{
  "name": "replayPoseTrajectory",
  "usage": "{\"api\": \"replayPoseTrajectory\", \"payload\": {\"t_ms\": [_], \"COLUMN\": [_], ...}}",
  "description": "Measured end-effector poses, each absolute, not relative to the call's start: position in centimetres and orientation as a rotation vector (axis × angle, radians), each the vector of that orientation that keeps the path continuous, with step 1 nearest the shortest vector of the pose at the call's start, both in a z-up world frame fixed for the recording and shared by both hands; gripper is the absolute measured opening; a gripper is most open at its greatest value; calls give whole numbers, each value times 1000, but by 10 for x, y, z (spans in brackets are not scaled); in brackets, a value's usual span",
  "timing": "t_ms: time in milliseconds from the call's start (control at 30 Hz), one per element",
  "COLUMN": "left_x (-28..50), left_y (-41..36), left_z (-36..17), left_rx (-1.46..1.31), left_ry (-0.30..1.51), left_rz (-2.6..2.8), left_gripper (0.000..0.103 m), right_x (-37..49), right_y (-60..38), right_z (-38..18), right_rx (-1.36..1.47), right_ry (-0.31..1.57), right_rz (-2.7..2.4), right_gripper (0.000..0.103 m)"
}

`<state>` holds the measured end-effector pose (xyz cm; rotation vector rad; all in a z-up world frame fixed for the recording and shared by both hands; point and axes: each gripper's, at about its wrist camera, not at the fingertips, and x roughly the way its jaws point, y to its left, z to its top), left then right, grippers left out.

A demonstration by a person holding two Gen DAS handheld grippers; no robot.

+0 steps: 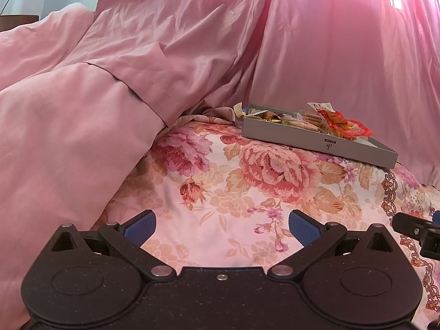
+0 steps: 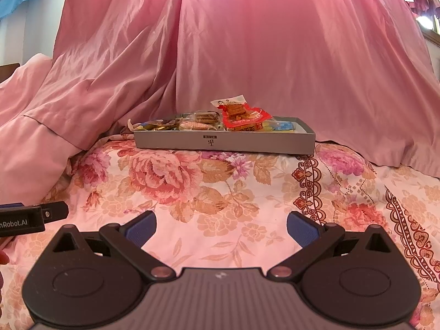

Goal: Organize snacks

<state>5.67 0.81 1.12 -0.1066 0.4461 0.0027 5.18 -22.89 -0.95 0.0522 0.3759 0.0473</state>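
A shallow grey box sits on the floral bedsheet ahead of both grippers; it also shows in the left wrist view to the right. It holds several snacks: a red packet on top, biscuits, gold-wrapped sweets and a blue-yellow packet. The red packet and biscuits show in the left wrist view too. My left gripper is open and empty, low over the sheet. My right gripper is open and empty, well short of the box.
A pink duvet is heaped at the left and pink fabric rises behind the box. The floral bedsheet lies between grippers and box. The right gripper's side shows at the left view's right edge; the left gripper's side shows at the right view's left edge.
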Motion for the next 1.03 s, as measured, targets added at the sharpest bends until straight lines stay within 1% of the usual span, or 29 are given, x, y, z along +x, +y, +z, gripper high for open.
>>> {"api": "replayPoseTrajectory", "payload": {"t_ms": [533, 733, 1033], "left_x": [57, 60, 59], "left_y": [6, 6, 6], "left_z": [10, 9, 7], "left_rx": [-111, -128, -120], "left_ry": [452, 493, 493], "left_rz": [-12, -21, -13], "left_gripper": [102, 102, 102], "right_x": [50, 49, 48], "right_y": [-228, -228, -227], "right_z": [-13, -15, -17], "right_rx": [56, 57, 53], "right_ry": [386, 396, 413], "right_rz": [42, 38, 42], "right_gripper": [103, 103, 103]}}
